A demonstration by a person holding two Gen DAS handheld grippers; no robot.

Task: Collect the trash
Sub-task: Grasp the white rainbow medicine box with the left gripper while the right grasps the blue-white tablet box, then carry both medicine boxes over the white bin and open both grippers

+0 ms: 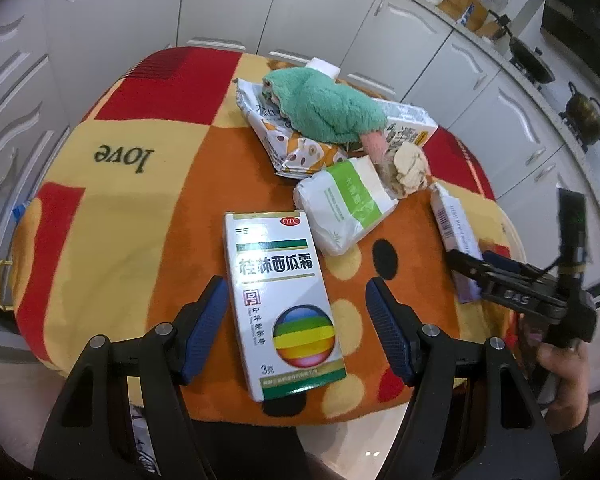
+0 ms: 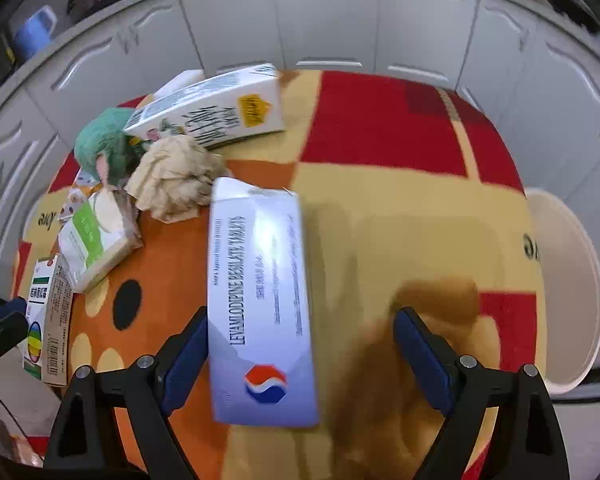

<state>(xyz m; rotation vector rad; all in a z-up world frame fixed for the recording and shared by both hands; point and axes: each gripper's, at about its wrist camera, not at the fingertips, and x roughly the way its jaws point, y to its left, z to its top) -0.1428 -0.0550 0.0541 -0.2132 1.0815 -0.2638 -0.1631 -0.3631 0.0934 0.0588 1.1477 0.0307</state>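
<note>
Both tongs stand apart, gripping nothing. We see the left tongs straddling a white cardboard medicine box with a rainbow ball, its left pad close beside the box edge, the right pad clear of it. Our right tongs bracket a pale lilac medicine box with a red-and-blue emblem; the left pad sits right at its edge, contact unclear, the right pad well apart.

Only the left view gives us the hand on the right tool's handle and the crinkled printed snack wrapper. Only the right view gives us a cream round bin just past the edge.

Both show the green fluffy cloth, crumpled beige paper ball, green-and-white tissue pack and milk carton piled together on the surface, draped in a red, orange and cream blanket. White kitchen cabinets ring us.
</note>
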